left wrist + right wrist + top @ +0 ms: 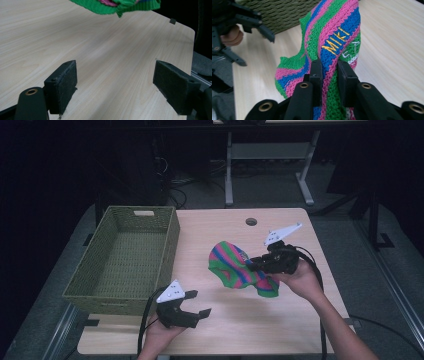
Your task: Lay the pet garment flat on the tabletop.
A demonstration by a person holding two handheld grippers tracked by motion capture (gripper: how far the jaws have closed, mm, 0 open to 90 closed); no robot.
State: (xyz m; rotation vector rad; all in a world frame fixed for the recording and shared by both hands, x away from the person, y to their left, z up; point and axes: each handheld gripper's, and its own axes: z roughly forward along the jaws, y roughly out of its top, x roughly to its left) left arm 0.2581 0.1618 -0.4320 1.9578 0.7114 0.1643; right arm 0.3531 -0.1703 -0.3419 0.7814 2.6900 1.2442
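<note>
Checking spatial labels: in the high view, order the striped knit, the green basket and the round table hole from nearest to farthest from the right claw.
1. Striped knit: clamped in the right claw.
2. Round table hole: beyond it, near the table's far edge.
3. Green basket: across the table, on the left.

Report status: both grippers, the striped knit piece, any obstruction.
Right gripper shut on striped green, pink and blue knitted garment, lifted off the light wooden table. Left gripper open, empty, low beside green woven basket. Nothing in the way.
</note>
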